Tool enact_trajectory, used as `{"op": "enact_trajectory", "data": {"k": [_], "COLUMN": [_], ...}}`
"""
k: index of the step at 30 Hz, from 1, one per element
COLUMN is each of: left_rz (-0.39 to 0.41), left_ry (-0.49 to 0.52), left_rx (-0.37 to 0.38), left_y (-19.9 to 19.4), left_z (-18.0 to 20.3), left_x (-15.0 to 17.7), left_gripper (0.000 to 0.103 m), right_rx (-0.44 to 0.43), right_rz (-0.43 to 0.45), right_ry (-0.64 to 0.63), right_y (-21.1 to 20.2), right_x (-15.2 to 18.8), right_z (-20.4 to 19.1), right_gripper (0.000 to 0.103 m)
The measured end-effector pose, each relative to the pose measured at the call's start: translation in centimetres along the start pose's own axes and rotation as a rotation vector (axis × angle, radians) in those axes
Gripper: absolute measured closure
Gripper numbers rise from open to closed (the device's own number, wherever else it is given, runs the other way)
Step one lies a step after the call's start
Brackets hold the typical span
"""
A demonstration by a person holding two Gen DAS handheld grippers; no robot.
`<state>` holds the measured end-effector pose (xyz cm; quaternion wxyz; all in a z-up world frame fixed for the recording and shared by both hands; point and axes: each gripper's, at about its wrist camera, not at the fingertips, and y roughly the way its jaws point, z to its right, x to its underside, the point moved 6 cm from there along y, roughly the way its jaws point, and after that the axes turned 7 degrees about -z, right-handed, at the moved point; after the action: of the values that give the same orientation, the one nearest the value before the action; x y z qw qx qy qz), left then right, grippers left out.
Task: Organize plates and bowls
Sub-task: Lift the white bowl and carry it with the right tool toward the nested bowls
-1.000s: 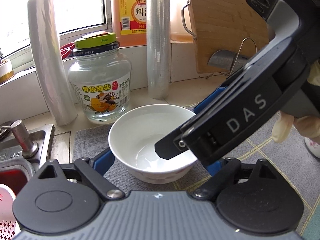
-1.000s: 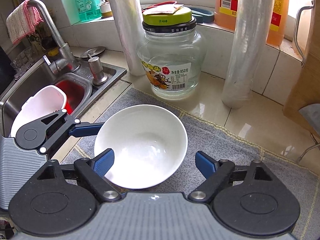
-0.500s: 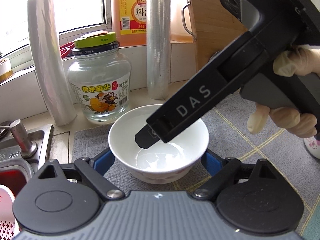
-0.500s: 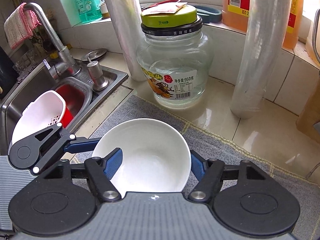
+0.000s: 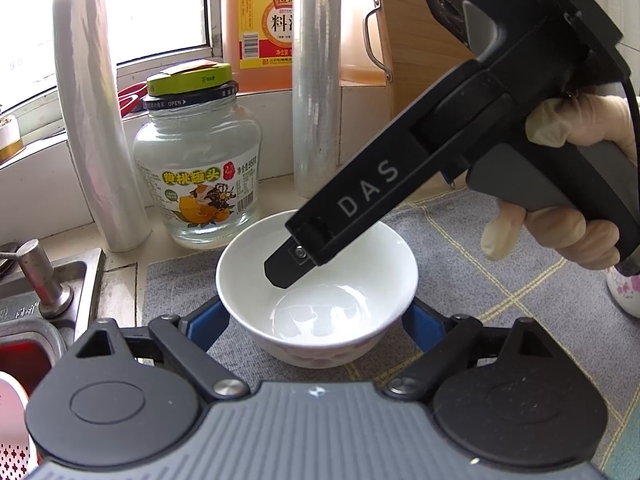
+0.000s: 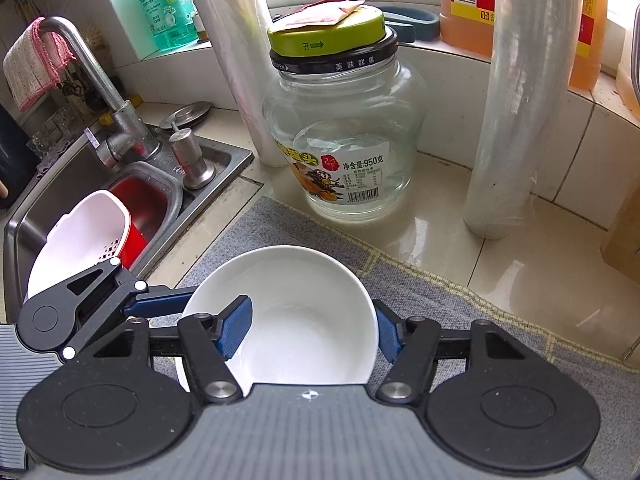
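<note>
A white bowl [image 5: 320,280] [image 6: 296,312] stands on a grey checked mat [image 5: 460,248]. My left gripper [image 5: 312,322] has one blue pad against each side of the bowl's wall and is shut on it. One of its fingers [image 6: 160,305] reaches the bowl's left rim in the right wrist view. My right gripper [image 6: 310,332] straddles the bowl's right wall and its jaws are closing. Its left pad sits inside the bowl, clear of the wall, and its right pad is just outside the rim. A gloved hand [image 5: 568,236] holds it, with one black fingertip [image 5: 286,272] dipping into the bowl.
Behind the bowl stand a glass jar [image 5: 196,184] with a green lid and two film rolls [image 5: 92,120] [image 5: 316,80]. A sink [image 6: 224,156] with a faucet, a red basin and a white colander [image 6: 76,240] lies to the left. A flowered dish [image 5: 626,292] shows at the right edge.
My right gripper has moved in over the bowl and narrowed its jaws. Its left pad went from outside the rim to inside. The left gripper and the bowl kept still.
</note>
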<state>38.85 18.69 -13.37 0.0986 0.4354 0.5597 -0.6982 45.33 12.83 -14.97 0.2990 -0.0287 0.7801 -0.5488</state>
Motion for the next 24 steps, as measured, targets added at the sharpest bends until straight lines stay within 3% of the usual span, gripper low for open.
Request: {"op": "enact_trajectory", "data": {"k": [12, 24], "left_rz": [-0.026, -0.075], "left_ry": [0.036, 0.103], "left_rx": [0.019, 0.039], "left_y": [-0.8, -4.0], "left_z": [0.9, 3.9], "left_x": [0.3, 0.5], "left_gripper": [0.011, 0.011], "right_rx": [-0.025, -0.047], "right_rz": [0.001, 0.006], "right_ry": [0.044, 0.065], "right_y": [-1.7, -5.2], "right_x": [1.1, 4.2], "right_z": [-0.2, -1.4], "right_gripper": [0.037, 0.037]}}
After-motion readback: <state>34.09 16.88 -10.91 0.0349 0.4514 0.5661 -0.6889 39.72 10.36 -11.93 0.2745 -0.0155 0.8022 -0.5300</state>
